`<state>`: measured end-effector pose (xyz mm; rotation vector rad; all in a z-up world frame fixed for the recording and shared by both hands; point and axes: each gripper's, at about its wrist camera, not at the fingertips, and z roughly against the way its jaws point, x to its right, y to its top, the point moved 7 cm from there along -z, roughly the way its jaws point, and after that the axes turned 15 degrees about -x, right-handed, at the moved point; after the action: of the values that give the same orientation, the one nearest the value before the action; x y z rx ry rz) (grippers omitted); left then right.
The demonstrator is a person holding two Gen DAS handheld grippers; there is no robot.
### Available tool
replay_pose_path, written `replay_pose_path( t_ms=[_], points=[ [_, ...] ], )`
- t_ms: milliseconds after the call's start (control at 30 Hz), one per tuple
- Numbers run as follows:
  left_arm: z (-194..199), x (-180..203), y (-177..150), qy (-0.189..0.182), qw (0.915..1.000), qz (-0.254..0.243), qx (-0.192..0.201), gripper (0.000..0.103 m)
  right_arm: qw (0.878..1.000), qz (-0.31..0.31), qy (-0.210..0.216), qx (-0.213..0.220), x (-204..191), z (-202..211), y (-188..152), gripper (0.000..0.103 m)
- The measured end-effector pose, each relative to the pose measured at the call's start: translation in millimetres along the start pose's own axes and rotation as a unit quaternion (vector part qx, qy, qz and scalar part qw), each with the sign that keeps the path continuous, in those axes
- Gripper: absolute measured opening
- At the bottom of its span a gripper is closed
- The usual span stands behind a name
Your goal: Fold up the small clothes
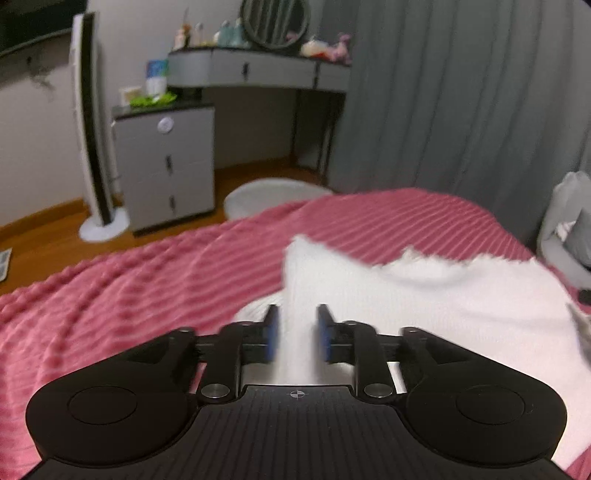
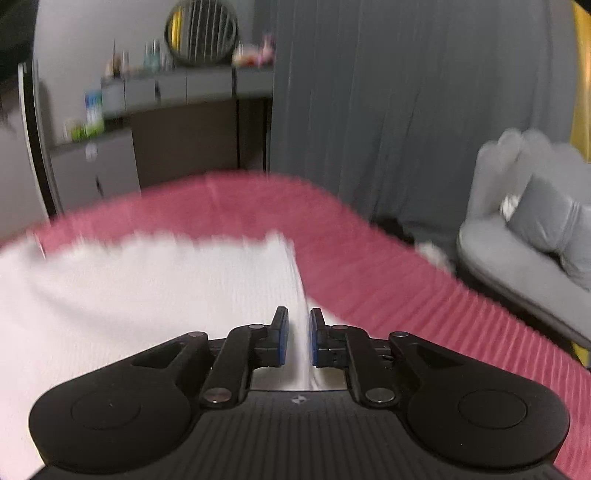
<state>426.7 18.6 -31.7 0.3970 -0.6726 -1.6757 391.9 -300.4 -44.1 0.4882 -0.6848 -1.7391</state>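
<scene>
Here, a white knitted garment (image 1: 424,295) lies spread on the pink ribbed bedspread (image 1: 129,288). Its left edge runs between the part-open left gripper (image 1: 297,332); its right edge is pinched by the narrow right gripper (image 2: 299,338). A fold is judged in hand; next, both edges should be lifted together.

One white garment (image 1: 424,306) lies on one bed with a pink ribbed cover (image 1: 129,291). Two hand-held grippers — the left (image 1: 297,330) and the right (image 2: 297,338). Farther off: one round mirror (image 1: 275,22), one grey drawer cabinet (image 1: 166,166), one tower fan (image 1: 90,122), one grey sofa (image 2: 524,236) — and one white round cushion (image 1: 266,195) on the floor.
</scene>
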Motion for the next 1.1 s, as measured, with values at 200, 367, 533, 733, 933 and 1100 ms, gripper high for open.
replay_pose_path(
  t_ms=[200,367,533,733,933,1100],
  points=[
    [-32.3,58.1,11.2,-0.026,0.9981,-0.054,-0.016,0.056,0.996,0.045,0.072,-0.001,-55.7,-11.7,17.2,0.012],
    [-65.4,47.8,2.4,0.002,0.9984,-0.042,-0.037,0.049,0.992,0.12,0.04,-0.024,-80.3,-45.9,-2.2,0.011],
    [-54.3,26.7,-0.2,-0.024,0.9991,-0.01,-0.034,0.038,0.999,0.033,0.031,-0.025,-31.9,-52.0,4.6,0.003],
    [-1.3,15.6,-17.6,-0.027,0.9994,-0.006,-0.02,0.078,0.997,0.018,0.08,-0.001,-29.5,7.9,-16.8,0.006],
    [3.1,-17.1,-53.7,-0.018,0.9972,-0.002,-0.073,0.083,0.996,0.005,0.087,-0.018,-15.3,40.7,-86.3,0.007],
    [17.5,-51.5,-68.6,-0.034,0.9961,0.028,-0.076,0.084,0.999,-0.011,0.048,-0.014,-0.4,57.9,-92.3,0.005]
  ],
)
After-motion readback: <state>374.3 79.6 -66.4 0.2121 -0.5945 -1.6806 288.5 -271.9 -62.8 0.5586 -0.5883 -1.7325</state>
